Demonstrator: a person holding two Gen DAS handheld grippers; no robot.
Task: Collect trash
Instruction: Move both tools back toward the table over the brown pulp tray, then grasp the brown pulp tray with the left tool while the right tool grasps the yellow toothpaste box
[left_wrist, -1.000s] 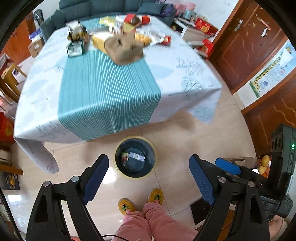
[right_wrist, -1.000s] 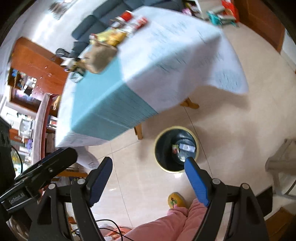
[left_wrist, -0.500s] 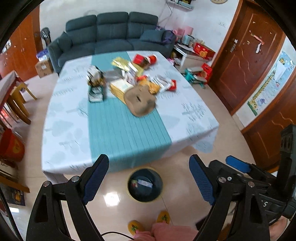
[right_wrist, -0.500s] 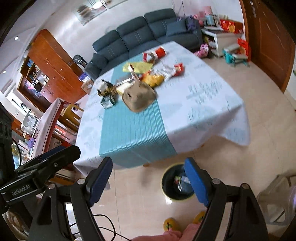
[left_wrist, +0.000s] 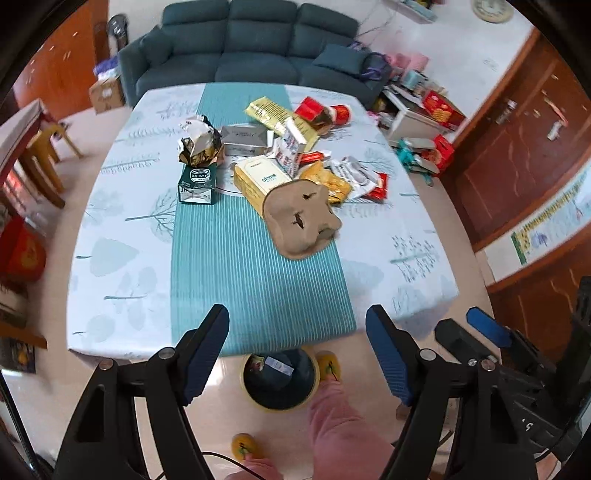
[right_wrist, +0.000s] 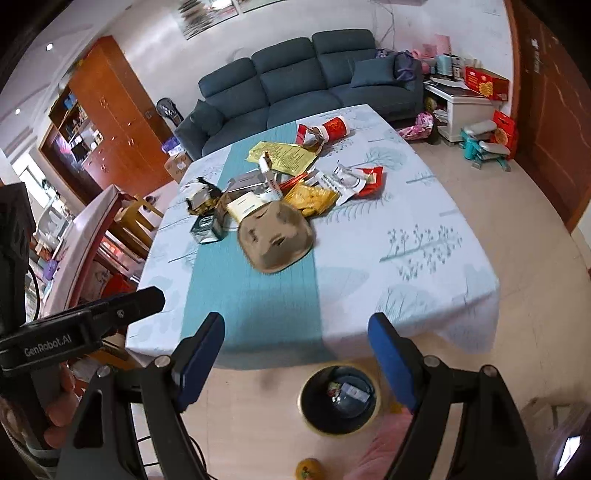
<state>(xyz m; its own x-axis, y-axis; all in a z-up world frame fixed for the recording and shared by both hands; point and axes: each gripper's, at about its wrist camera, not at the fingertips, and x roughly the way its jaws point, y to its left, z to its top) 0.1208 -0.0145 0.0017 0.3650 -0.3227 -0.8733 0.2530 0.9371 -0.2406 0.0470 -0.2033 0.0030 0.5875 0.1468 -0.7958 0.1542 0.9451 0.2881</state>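
Note:
Litter is heaped in the middle of the table (left_wrist: 122, 258): a brown pulp tray (left_wrist: 301, 221) (right_wrist: 275, 236), a yellow box (left_wrist: 260, 181), a green box (left_wrist: 197, 184), crumpled foil wrappers (left_wrist: 199, 142), a red cup (left_wrist: 340, 112) and snack packets (right_wrist: 310, 197). On the floor at the table's near edge stands a dark bin (left_wrist: 279, 380) (right_wrist: 340, 398) with a few scraps inside. My left gripper (left_wrist: 295, 314) hovers over the near edge of the teal runner, its jaws closing with nothing between them. My right gripper (right_wrist: 295, 319) hangs open and empty beside it.
A dark blue sofa (left_wrist: 236, 44) stands behind the table. Wooden doors (left_wrist: 524, 140) are on the right, a wooden chair (left_wrist: 40, 155) and cabinets on the left. A person's pink trouser leg (left_wrist: 343, 432) and yellow slippers (left_wrist: 243, 445) are next to the bin.
Both grippers rose and tilted up from the floor bin toward the table top, so the litter pile now fills the middle. The left jaws narrowed a little.

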